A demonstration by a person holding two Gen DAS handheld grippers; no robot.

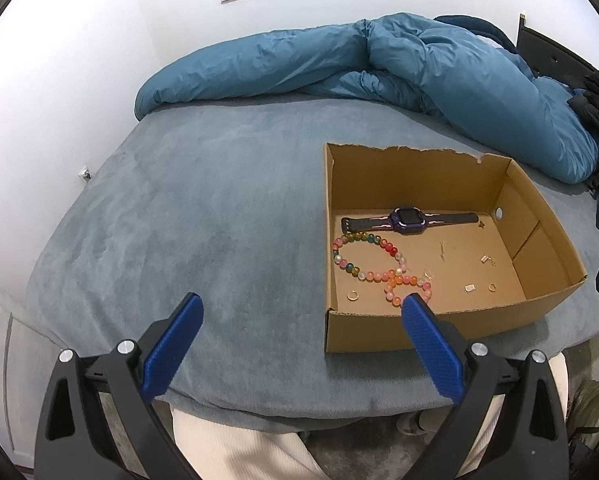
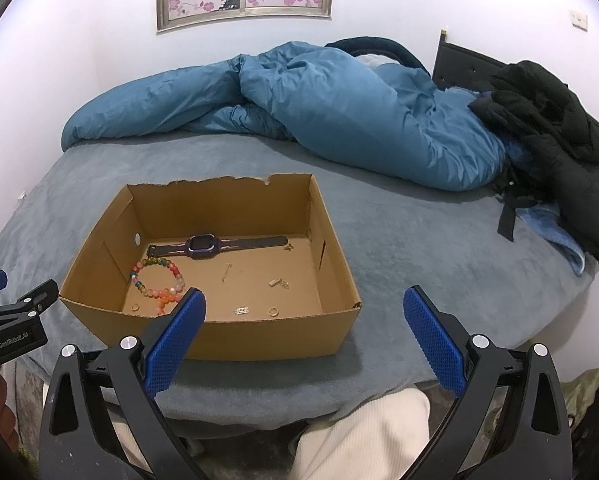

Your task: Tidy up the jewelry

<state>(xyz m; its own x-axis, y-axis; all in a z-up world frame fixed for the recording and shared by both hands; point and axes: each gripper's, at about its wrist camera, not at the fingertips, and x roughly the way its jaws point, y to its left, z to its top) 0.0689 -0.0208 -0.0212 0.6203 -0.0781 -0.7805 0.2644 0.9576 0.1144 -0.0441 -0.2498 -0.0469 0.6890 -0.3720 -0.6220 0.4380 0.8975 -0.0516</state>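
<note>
An open cardboard box point(image 1: 547, 236) point(image 2: 335, 264) sits on the grey bed. Inside lie a purple watch point(image 1: 405, 218) point(image 2: 203, 246), a string of coloured beads point(image 1: 363, 268) point(image 2: 159, 284), gold rings point(image 1: 353, 295) point(image 2: 273, 311) and several small gold pieces point(image 1: 469, 288) point(image 2: 242, 311). My left gripper point(image 1: 302, 304) is open and empty, held before the box's near left corner. My right gripper point(image 2: 305, 300) is open and empty, held over the box's near right corner.
A rumpled blue duvet point(image 1: 379, 64) point(image 2: 319, 108) lies across the far side of the bed point(image 1: 199, 220). A black jacket point(image 2: 559, 120) lies at the far right. The other gripper shows at the left edge of the right wrist view point(image 2: 15, 316).
</note>
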